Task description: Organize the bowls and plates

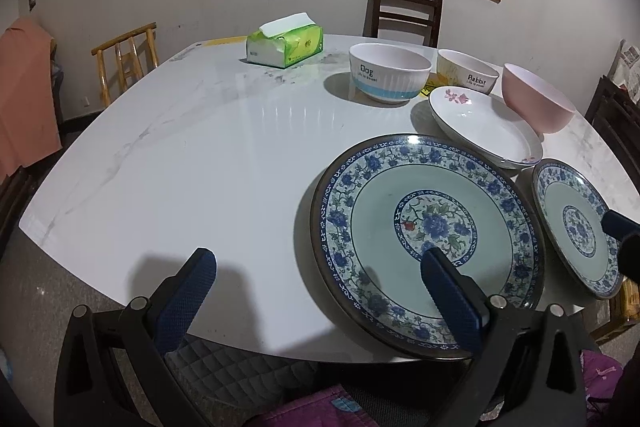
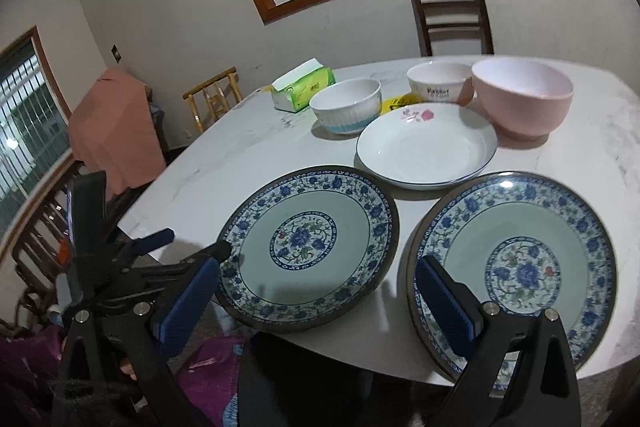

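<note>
A white marble table [image 1: 180, 155] carries everything. Near its front edge lie two blue floral plates, the left plate [image 2: 308, 247] and the right plate [image 2: 516, 267], side by side and apart. Behind them sits a white dish [image 2: 426, 147] with a pink flower. Further back stand a Dog bowl [image 1: 390, 73], a Rabbit bowl [image 1: 466, 71] and a pink bowl [image 2: 524, 95]. A green tissue pack [image 1: 285, 43] lies at the far side.
</note>
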A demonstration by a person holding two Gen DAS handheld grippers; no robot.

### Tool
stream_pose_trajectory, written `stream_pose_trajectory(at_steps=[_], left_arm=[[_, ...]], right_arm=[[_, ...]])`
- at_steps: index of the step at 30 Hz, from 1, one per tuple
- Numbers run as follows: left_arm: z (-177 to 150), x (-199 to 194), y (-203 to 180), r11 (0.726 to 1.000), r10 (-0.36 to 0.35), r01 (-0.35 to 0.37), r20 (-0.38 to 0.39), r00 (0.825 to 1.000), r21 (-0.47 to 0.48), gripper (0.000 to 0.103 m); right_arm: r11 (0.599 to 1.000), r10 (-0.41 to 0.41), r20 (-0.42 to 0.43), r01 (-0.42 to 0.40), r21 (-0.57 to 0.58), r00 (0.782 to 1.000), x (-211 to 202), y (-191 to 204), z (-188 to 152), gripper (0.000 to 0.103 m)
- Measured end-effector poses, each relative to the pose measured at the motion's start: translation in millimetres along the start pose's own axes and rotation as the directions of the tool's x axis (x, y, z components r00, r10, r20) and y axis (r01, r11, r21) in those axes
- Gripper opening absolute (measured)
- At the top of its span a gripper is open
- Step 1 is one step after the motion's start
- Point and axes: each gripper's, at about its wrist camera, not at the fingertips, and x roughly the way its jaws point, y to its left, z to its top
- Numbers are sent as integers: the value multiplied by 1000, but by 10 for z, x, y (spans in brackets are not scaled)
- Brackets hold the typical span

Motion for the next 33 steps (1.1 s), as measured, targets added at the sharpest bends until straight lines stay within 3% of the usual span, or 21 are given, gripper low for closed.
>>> stream_pose_trajectory(at_steps=[4, 8, 13, 15, 24, 33], left_arm=[[1, 42, -3, 1000, -1, 1, -16, 1000, 8, 96], [2, 100, 13, 1000, -6, 6, -40, 999, 2, 90], [7, 174, 60, 1000, -8, 6, -64, 998, -22, 90], [21, 187, 66, 1000, -7, 5, -64, 998, -24, 90], [49, 288, 149, 998, -38, 33, -102, 994, -56, 89], [49, 394, 154, 997, -64, 55, -144, 987, -63, 81]], right_arm=[[999, 38, -23, -39, -25, 999, 92, -48, 128, 99], [996, 71, -65, -73, -41, 995, 244, -109, 258, 86], [996, 82, -131, -87, -33, 988, 492, -215, 336, 84], [996, 81, -151, -87, -32, 985, 570, -250, 356, 78], [994, 108, -217, -107, 20, 970, 850, -467, 486, 77], [991, 130, -290, -122, 46, 948, 1080, -537, 535, 74]])
